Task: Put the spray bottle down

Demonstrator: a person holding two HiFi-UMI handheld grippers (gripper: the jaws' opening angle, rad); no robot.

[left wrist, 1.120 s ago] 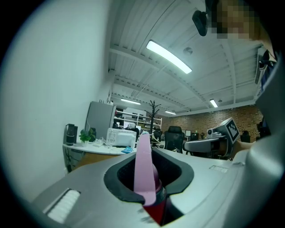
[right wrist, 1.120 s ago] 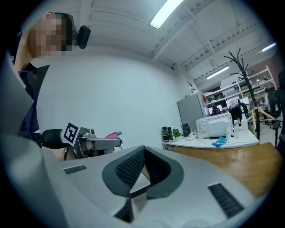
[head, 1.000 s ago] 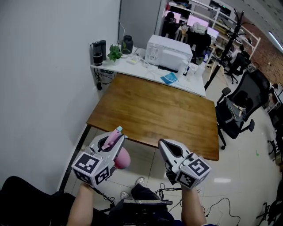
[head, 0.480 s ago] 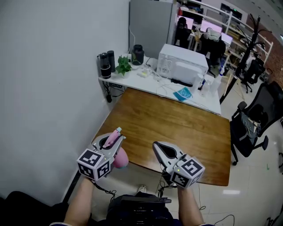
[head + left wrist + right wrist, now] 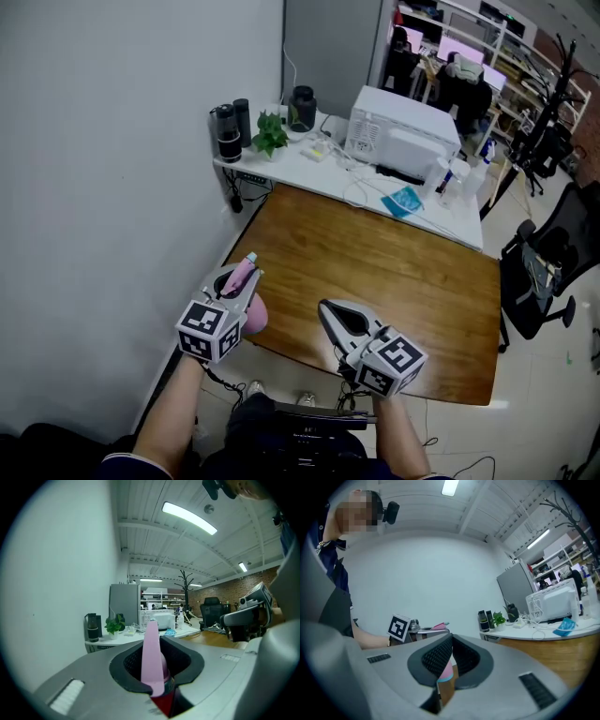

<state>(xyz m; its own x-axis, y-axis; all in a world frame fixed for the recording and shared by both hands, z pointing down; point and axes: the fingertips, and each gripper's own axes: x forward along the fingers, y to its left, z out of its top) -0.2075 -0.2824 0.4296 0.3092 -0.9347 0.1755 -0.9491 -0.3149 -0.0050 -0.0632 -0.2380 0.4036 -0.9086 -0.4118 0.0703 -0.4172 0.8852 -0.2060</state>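
Here, a wooden table (image 5: 375, 272) stands beside a grey wall (image 5: 112, 187), and a white counter (image 5: 314, 173) behind it carries a microwave (image 5: 403, 136) and a plant (image 5: 270, 134). Both grippers hover roughly level at the table's near edge. The left gripper (image 5: 240, 274) clamps the pink spray bottle (image 5: 255, 317). The right gripper (image 5: 328, 311) is closed and empty.

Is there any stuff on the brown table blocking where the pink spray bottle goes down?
No, nothing visible is. The left claw holds the spray bottle by the wooden table's near edge, and the wood ahead is bare. The microwave sits farther off on the white table.
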